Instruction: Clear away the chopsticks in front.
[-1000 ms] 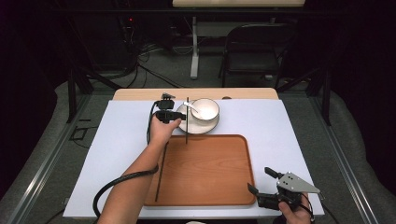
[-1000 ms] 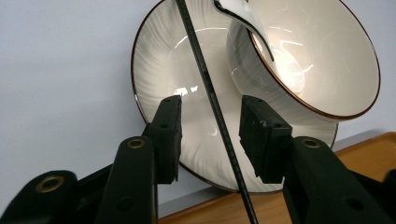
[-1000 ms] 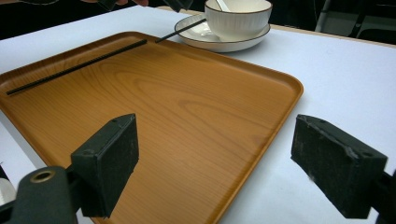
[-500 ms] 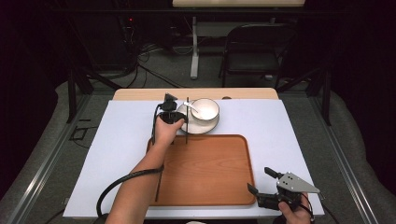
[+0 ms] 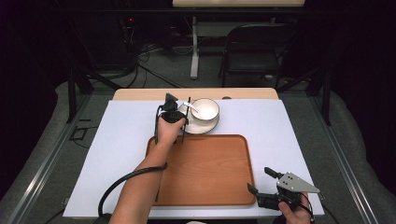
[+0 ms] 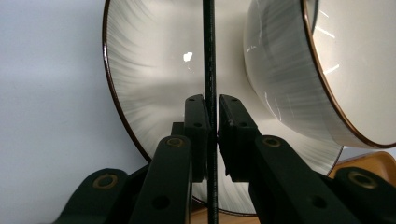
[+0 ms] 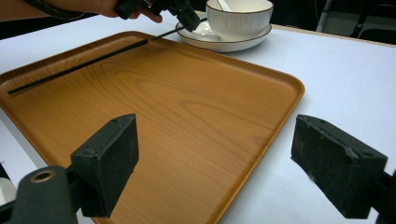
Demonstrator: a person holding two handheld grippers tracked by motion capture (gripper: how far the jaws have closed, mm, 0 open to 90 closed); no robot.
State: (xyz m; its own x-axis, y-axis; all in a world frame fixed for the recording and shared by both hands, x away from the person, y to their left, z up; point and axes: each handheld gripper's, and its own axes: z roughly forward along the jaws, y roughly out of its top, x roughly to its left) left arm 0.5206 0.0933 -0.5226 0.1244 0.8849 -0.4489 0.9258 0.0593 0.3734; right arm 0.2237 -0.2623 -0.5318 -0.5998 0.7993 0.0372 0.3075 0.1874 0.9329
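Between left hand-held gripper [image 6: 211, 121] jaws, chopstick [image 6: 208, 56]

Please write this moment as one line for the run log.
left gripper: shut on chopstick | over plate beside bowl | right gripper: open, idle by tray

Table surface and items resting on it

I see a white-covered table [image 5: 121, 158] carrying a wooden tray [image 5: 205, 172] near me, and a white saucer [image 5: 208, 126] just beyond it.
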